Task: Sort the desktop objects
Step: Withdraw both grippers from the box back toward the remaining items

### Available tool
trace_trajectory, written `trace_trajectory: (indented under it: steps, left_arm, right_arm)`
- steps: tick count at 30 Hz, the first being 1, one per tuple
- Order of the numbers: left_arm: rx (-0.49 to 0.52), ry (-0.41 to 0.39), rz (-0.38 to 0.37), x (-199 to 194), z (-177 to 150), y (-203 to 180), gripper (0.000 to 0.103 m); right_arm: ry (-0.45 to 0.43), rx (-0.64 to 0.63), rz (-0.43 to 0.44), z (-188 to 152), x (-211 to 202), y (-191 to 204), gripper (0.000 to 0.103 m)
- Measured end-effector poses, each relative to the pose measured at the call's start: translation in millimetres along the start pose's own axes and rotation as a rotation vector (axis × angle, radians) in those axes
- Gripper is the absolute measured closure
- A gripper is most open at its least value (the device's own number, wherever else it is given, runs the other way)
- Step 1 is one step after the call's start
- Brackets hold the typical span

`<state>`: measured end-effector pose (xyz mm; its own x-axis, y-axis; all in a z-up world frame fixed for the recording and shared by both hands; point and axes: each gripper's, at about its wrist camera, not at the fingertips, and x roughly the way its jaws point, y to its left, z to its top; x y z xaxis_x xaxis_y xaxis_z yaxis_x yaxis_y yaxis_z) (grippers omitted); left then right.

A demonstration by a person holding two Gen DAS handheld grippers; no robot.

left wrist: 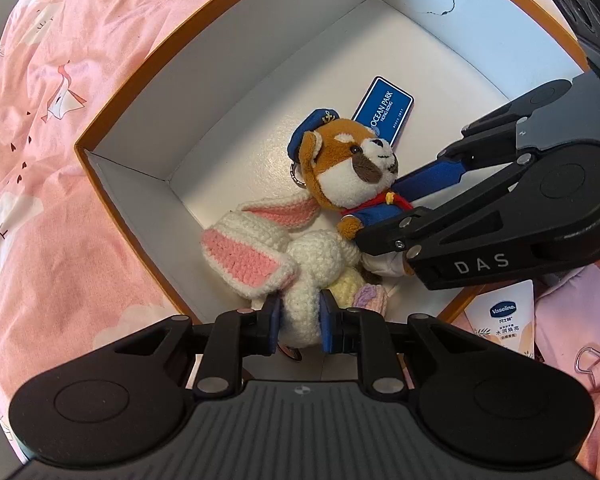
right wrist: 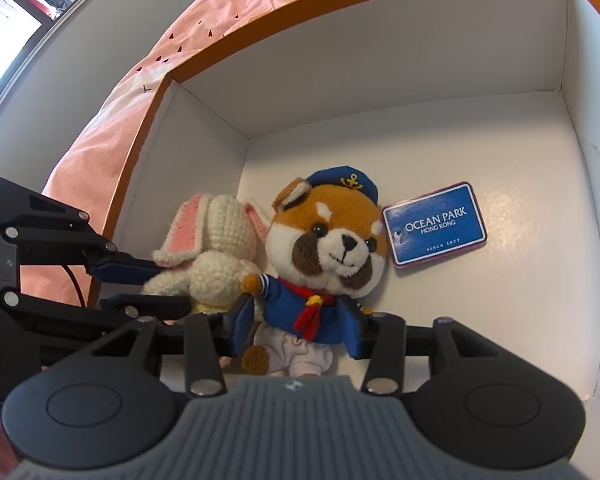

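Plush toys lie together in our white box (left wrist: 228,92): our left gripper (left wrist: 300,314) pinches the crocheted rabbit (left wrist: 304,264), while our right gripper (right wrist: 296,332) has narrowed its jaws round the sailor bear (right wrist: 324,248).

Blue tag (right wrist: 435,229) reading "OCEAN PARK HONG KONG, since 1977" — right gripper (left wrist: 392,216) showing "DAS" — tube (left wrist: 504,318) showing "Vaseline".
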<state>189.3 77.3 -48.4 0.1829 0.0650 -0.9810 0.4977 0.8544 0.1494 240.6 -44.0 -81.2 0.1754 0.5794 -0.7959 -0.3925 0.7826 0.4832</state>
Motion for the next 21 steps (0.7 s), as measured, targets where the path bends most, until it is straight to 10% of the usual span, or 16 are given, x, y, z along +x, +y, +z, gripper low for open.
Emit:
trace_trajectory:
  steps: [21]
  left_arm:
    - [-0.044, -0.043, 0.007, -9, -9, 0, 0.068]
  right_arm:
    - [-0.079, -0.085, -0.089, -7, -23, 10, 0.048]
